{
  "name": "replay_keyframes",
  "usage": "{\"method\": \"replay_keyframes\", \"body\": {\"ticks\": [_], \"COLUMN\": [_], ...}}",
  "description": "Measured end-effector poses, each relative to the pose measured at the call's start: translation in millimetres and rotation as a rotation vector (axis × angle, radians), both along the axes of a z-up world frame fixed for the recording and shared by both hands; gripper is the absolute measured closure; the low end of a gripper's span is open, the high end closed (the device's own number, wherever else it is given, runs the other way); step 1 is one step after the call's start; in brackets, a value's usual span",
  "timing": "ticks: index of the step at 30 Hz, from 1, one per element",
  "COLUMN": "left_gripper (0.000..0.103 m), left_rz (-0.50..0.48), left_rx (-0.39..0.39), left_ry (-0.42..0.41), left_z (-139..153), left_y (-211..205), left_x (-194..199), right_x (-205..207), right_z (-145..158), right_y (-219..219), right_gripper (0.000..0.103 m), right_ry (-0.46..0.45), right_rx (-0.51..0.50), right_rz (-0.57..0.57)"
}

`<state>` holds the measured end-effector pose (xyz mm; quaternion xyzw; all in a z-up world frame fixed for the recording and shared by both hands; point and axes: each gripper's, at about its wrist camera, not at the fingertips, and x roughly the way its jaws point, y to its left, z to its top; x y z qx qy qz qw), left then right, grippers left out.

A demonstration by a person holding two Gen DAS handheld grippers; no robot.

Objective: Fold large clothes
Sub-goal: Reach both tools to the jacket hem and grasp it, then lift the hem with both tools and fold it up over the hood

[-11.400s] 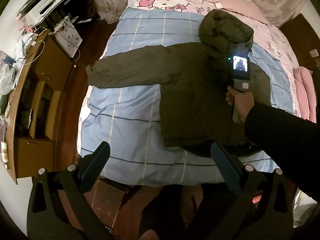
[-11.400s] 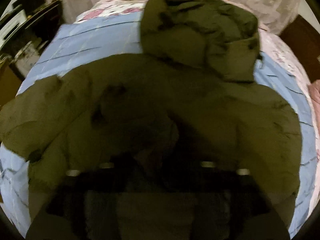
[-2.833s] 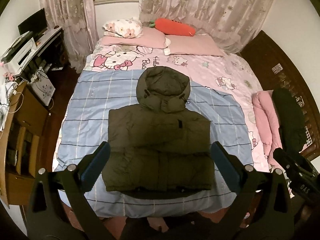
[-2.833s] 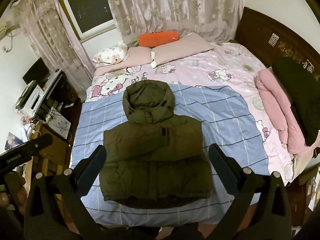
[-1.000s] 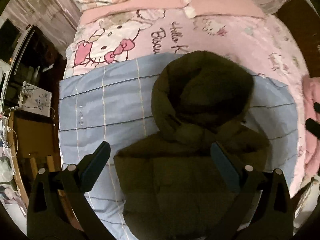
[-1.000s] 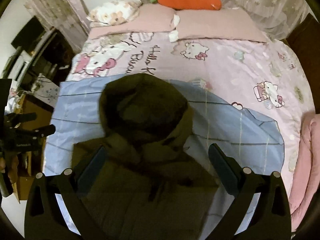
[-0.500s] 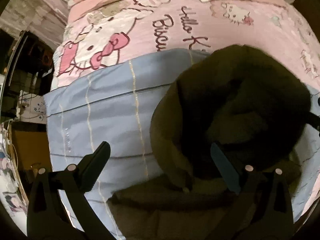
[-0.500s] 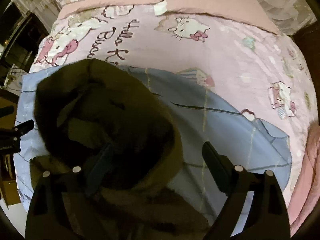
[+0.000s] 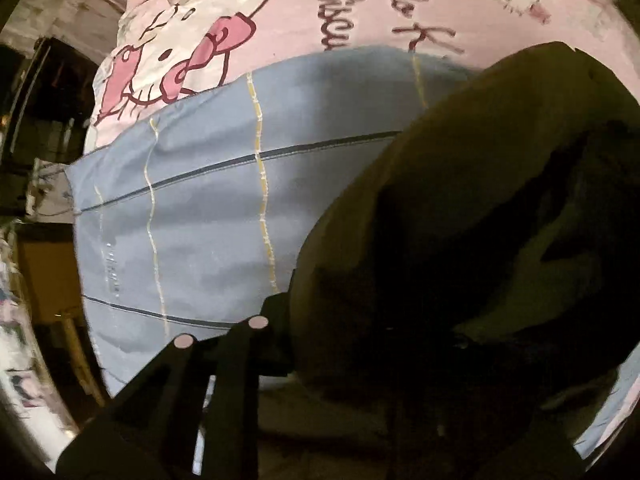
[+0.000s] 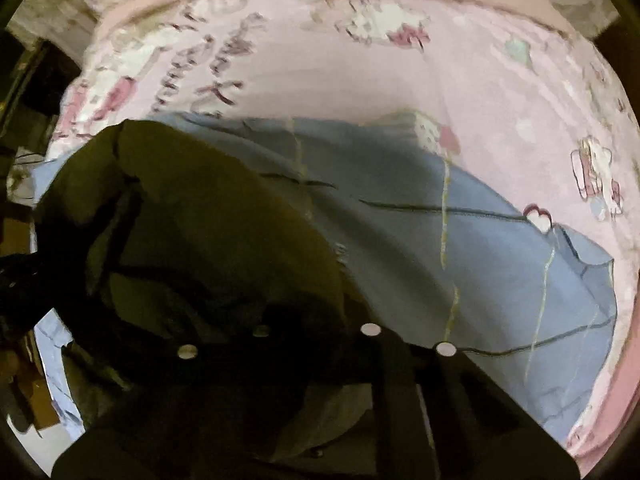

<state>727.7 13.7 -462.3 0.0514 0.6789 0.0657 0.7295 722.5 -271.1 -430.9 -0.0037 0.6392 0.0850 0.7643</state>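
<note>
The jacket's hood (image 9: 500, 208) lies on the blue blanket (image 9: 200, 216) and is pinched at opposite edges by the left gripper (image 9: 320, 320) and, seemingly, the right gripper (image 10: 316, 320), so it can be folded over.

Black fingers (image 9: 276, 320), pale round screws, apparently matte

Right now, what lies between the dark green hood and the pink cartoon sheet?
In the left wrist view, a stretch of blue checked blanket lies between the hood and the pink sheet; nothing else rests on it.
</note>
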Motion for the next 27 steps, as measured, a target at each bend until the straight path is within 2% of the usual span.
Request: {"method": "replay_keyframes", "body": {"ticks": [1,4,7,10,18,21,24,25,26,27], "left_gripper": [0.087,0.087,0.087,0.087,0.079,0.074,0.072,0.067,0.056,0.048], "left_rz": [0.007,-0.007,-0.006,0.007,0.028,0.038,0.03,0.037,0.04,0.04], "left_rx": [-0.03,-0.052,-0.07,-0.109,-0.182,-0.207,-0.209,-0.215,-0.216,-0.219], "left_ry": [-0.024,-0.087,-0.159,-0.207,-0.304,-0.293,-0.243,-0.213,-0.19,-0.174], "left_z": [7,27,53,70,89,85,63,50,40,34], "left_y": [2,1,0,3,9,9,8,9,10,11], "left_x": [-8,-30,-70,-124,-284,-331,-373,-389,-400,-405], "right_x": [-5,-32,-66,-115,-257,-309,-350,-364,-377,-386], "right_z": [4,21,44,67,100,92,68,56,46,39], "right_y": [1,-2,-8,-14,-18,-20,-18,-15,-10,-7], "right_gripper": [0.093,0.094,0.094,0.094,0.094,0.093,0.092,0.091,0.09,0.089], "right_ry": [-0.016,-0.087,-0.18,-0.234,-0.308,-0.277,-0.227,-0.208,-0.206,-0.213], "right_rx": [0.002,0.019,0.04,0.103,0.117,0.109,0.093,0.078,0.053,0.032], "right_rz": [0.004,0.012,0.034,0.014,-0.043,-0.071,-0.06,-0.035,0.0,0.025]}}
